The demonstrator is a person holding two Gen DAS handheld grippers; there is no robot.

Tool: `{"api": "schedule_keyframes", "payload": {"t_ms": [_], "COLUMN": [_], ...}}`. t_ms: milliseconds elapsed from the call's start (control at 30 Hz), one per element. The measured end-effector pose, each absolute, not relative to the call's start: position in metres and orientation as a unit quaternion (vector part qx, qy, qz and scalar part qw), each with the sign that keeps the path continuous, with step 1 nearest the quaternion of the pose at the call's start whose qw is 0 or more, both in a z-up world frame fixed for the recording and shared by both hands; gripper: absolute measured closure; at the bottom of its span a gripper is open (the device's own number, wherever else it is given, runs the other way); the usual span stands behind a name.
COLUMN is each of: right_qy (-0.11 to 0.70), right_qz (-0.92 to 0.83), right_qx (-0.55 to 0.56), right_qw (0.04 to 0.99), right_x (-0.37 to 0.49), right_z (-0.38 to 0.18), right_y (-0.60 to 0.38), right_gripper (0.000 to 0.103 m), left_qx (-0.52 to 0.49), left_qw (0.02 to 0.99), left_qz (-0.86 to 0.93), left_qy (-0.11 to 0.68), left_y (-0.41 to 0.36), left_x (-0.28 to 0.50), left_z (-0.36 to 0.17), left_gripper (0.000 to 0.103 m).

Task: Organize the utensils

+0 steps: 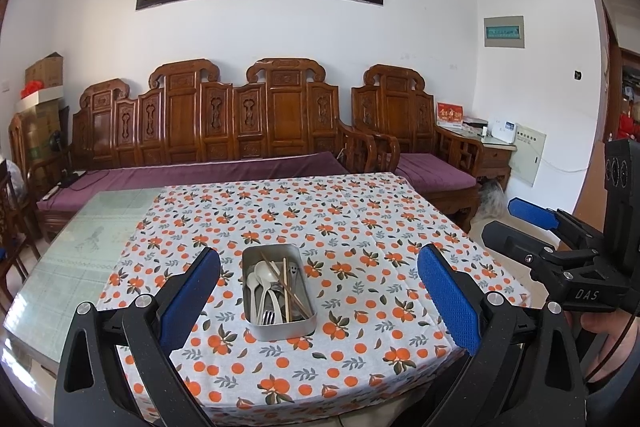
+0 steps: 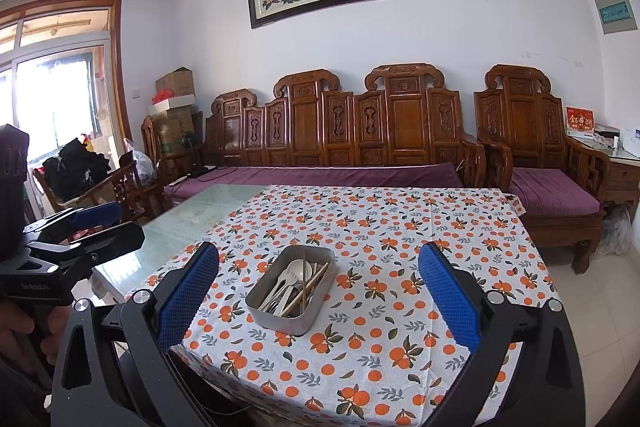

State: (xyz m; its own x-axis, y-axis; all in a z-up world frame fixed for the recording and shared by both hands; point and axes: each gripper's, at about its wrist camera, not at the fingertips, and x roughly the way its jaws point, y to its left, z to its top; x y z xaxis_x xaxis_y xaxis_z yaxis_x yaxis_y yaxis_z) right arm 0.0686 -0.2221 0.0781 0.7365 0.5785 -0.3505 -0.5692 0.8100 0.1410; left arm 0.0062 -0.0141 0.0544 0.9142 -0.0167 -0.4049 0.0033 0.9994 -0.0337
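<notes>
**Clerk:** Two hand-held grippers on the list. Left gripper (image 1: 318, 301): black frame, blue textured pads, jaws spread wide, nothing between them. Right gripper (image 2: 318, 299): same make, jaws likewise spread wide and bare.

**Checker:** Position of the task item?

**Clerk:** One rectangular grey metal tin (image 1: 280, 323), straight ahead of both grippers and framed between each pair of fingers, not touched by either. Contents, jumbled: pale plastic spoons (image 1: 260, 277), a metal fork (image 1: 269, 315), brown wooden chopsticks (image 1: 286, 287) lying crosswise over the rest.

**Checker:** What does it rest on?

**Clerk:** One white tablecloth printed with oranges and grey leaves (image 1: 360, 227). The tin stands in the nearer half of the cloth, well in from every edge.

**Checker:** Free room around it?

**Clerk:** Open cloth on all four sides of the tin. Beyond it, bare cloth runs to the far edge. To the left, the cloth ends and a pale green glass tabletop (image 1: 80, 247) continues uncovered. To the right, the cloth edge drops to a light tiled floor (image 2: 600, 307).

**Checker:** Spacing of the grippers?

**Clerk:** Side by side, apart. The right gripper shows at the right margin of the left wrist view, held by a hand (image 1: 608, 331).

**Checker:** Background?

**Clerk:** One carved wooden bench with purple cushion (image 1: 208, 131), just past the far table edge.
</notes>
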Motion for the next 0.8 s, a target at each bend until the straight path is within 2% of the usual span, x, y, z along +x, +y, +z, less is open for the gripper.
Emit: {"api": "schedule_keyframes", "payload": {"t_ms": [800], "right_qy": [0.195], "right_qz": [0.309], "right_qx": [0.012], "right_qw": [0.931], "right_x": [0.0649], "right_z": [0.0770], "right_y": [-0.2199], "right_gripper": [0.003], "left_qx": [-0.021], "left_qw": [0.979], "left_qz": [-0.003], "left_qy": [0.205], "left_y": [-0.0144], "left_x": [0.0055], "left_z": [0.0552], "left_gripper": [0.008]}}
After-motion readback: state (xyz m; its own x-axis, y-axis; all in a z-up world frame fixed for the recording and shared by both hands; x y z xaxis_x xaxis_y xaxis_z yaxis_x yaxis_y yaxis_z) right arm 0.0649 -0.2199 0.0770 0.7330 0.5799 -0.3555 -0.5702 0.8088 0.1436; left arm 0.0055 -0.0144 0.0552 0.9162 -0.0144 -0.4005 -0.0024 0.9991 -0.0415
